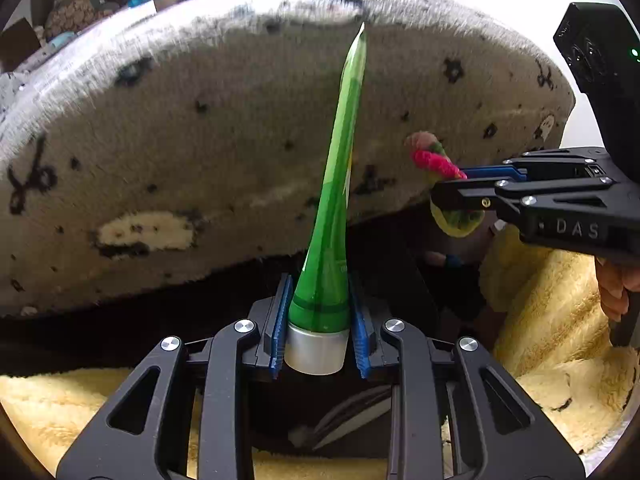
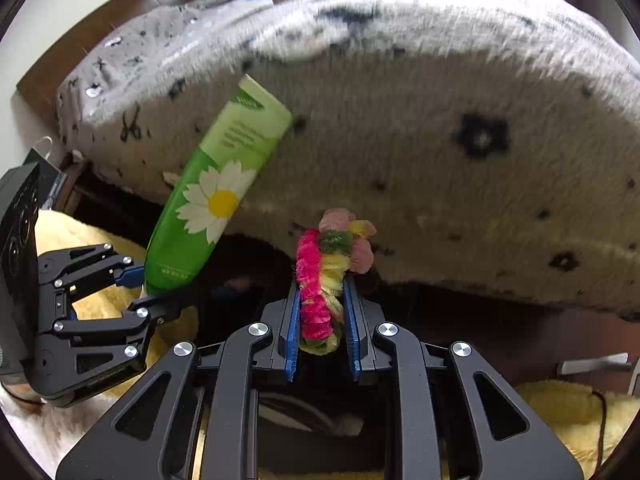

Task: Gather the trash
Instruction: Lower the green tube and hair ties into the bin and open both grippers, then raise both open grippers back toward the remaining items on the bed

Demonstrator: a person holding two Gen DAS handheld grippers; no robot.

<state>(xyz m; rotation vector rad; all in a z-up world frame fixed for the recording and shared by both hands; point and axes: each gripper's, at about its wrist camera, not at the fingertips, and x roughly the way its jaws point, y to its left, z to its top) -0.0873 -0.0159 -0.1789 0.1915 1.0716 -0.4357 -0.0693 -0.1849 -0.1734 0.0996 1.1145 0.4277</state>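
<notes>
We have both pairs of tongs loaded. Our left gripper (image 1: 320, 320) is clenched on a green squeezable plastic tube with a silver cap and a daisy print (image 1: 338, 184), gripped at the cap end between the blue pads; the tube's long axis runs straight out ahead along the fingers, crimped end farthest from us. Our right gripper (image 2: 322, 312) is clenched on a fuzzy pink, yellow and green chenille loop (image 2: 320, 280), which sticks out a little past the fingertips, pompom-like bits at its far end. In the right wrist view the tube leans up and to the right from the left gripper (image 2: 148, 292), well apart from the loop. Both grippers point downward toward a dark gap below the edge of a grey-white fleecy blanket with black flower marks (image 1: 200, 140), with a yellow fluffy rug (image 1: 552, 320) on either side. No bin or bag is clearly visible; something dark lies low between the rug pieces, directly under both tongs, but we cannot tell what it is or what it holds. Our judgement: the drop spot lies below and ahead, both hands about equally near, release not yet done.
</notes>
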